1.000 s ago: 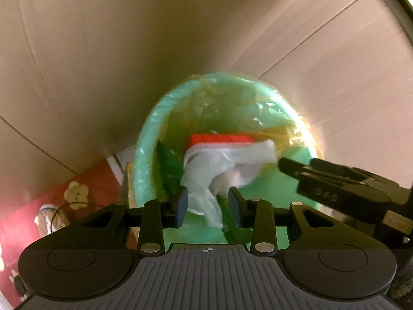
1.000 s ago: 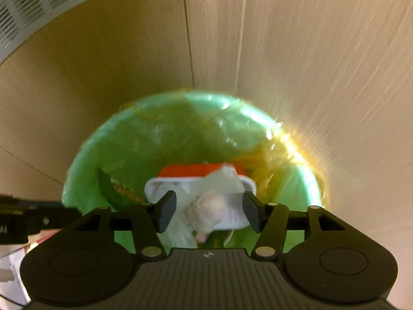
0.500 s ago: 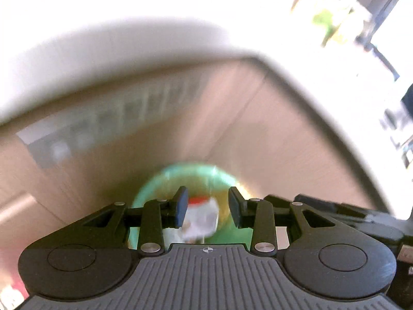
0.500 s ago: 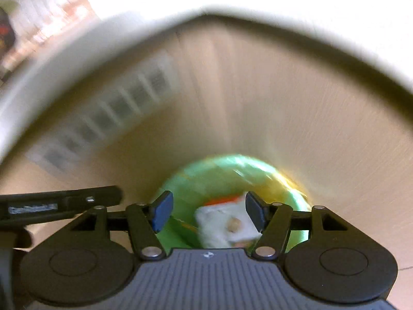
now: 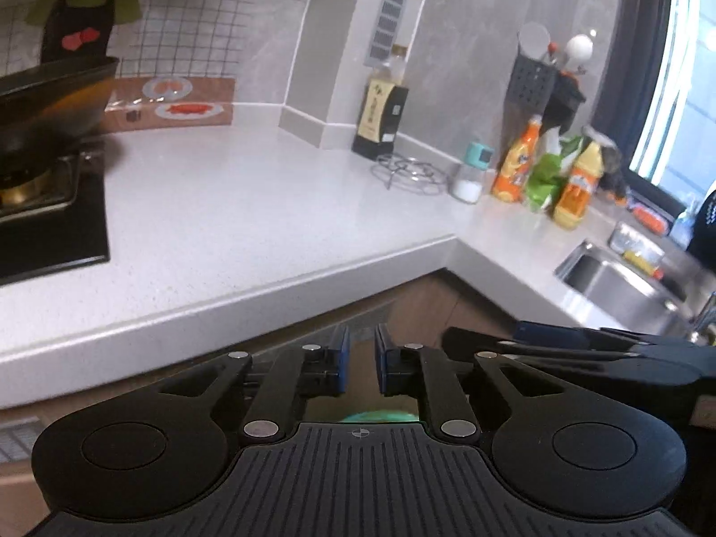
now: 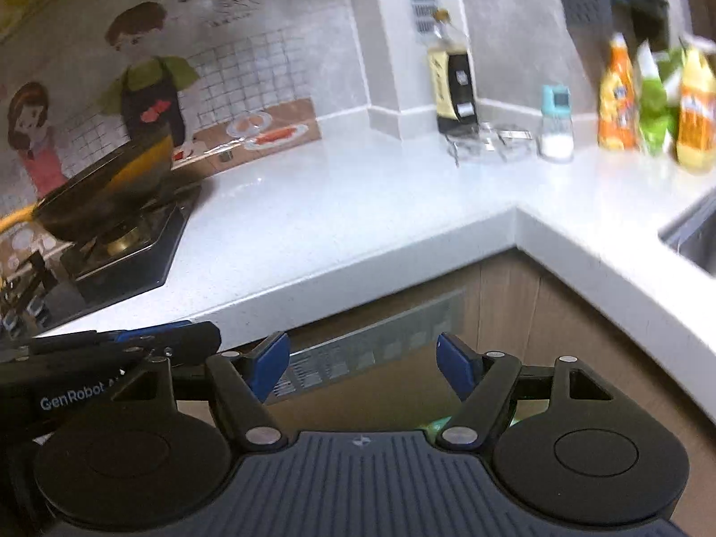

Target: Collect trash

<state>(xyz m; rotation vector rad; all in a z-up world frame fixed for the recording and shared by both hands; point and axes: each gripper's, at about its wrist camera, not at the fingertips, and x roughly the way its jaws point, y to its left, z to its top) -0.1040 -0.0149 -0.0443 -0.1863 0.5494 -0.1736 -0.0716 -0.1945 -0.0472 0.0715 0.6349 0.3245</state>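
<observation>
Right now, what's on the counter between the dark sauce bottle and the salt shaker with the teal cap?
A wire trivet sits between the sauce bottle and the salt shaker; both wrist views show it, clearest in the left.

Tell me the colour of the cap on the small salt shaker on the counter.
Teal; the salt shaker shows it best in the right wrist view.

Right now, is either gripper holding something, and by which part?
Nothing is held. The left gripper is closing with only air between its pads; the right gripper is opening, also empty.
</observation>
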